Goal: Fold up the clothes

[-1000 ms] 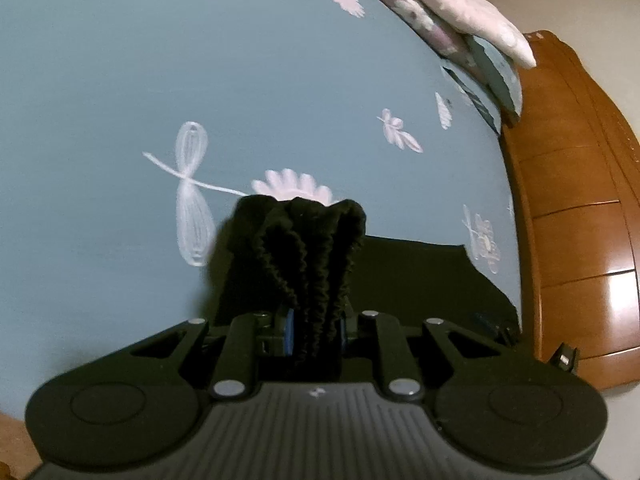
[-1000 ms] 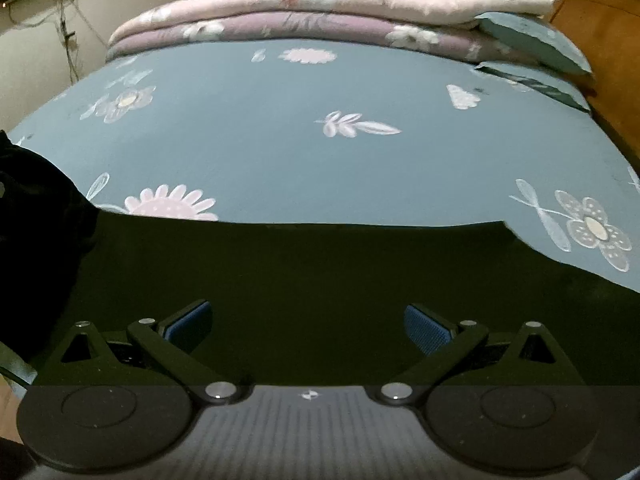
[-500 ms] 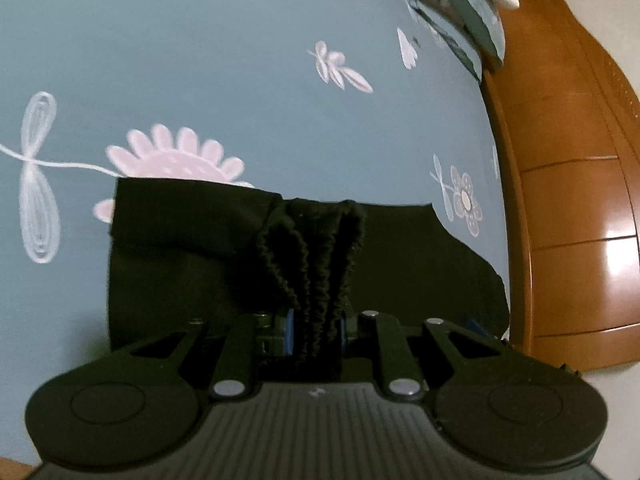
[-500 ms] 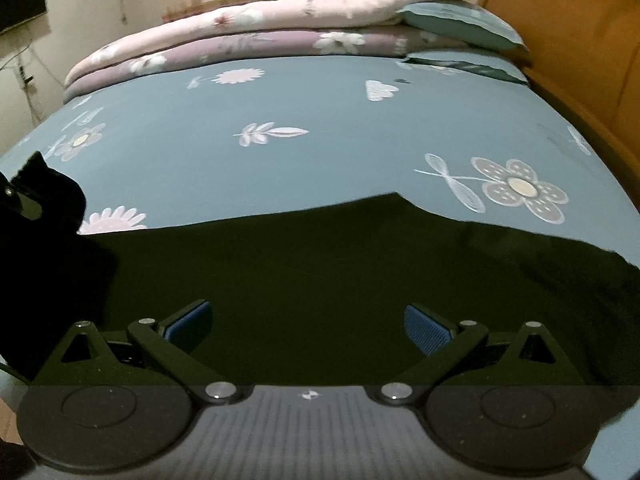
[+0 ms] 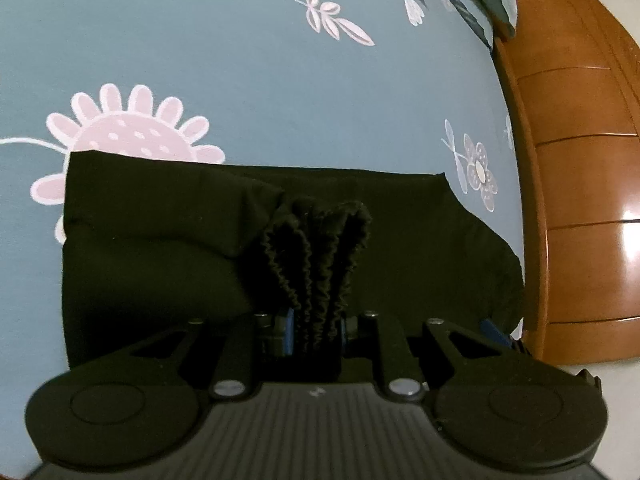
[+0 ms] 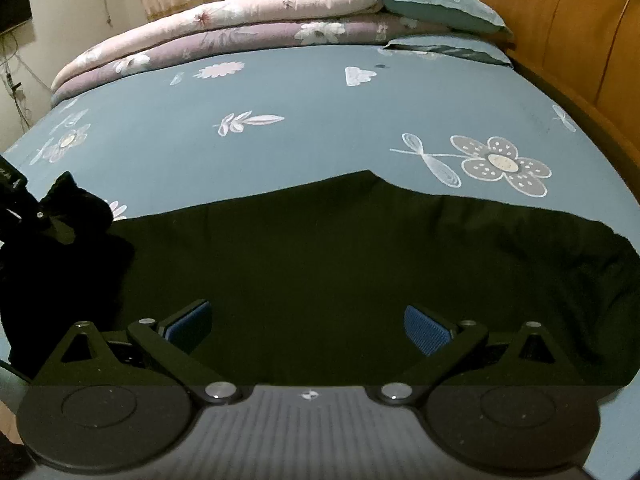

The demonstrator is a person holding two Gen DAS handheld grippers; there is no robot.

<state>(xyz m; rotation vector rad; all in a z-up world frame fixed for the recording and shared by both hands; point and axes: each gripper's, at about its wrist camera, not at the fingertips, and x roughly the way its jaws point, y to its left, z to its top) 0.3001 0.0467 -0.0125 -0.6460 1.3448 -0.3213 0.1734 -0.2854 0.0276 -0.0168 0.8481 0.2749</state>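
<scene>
A black garment (image 5: 168,248) (image 6: 340,264) lies spread on the blue flowered bedsheet (image 5: 240,80). My left gripper (image 5: 316,330) is shut on its bunched elastic waistband (image 5: 320,248), which stands up in ruffled folds between the blue pads. In the right wrist view that gripper and the held bunch (image 6: 76,204) show at the far left edge. My right gripper (image 6: 307,324) hovers low over the flat cloth, open wide, with nothing between its blue pads (image 6: 424,330).
A wooden bed frame (image 5: 580,160) runs along the right side of the bed. Folded quilts (image 6: 240,20) and pillows (image 6: 440,4) are stacked at the far end. Curtains and a wall stand behind them. The blue bedsheet (image 6: 320,112) stretches beyond the garment.
My left gripper has carried the waistband over the garment toward the wooden frame, so more black cloth lies beneath it. The right gripper's view swung right; it stayed open.
</scene>
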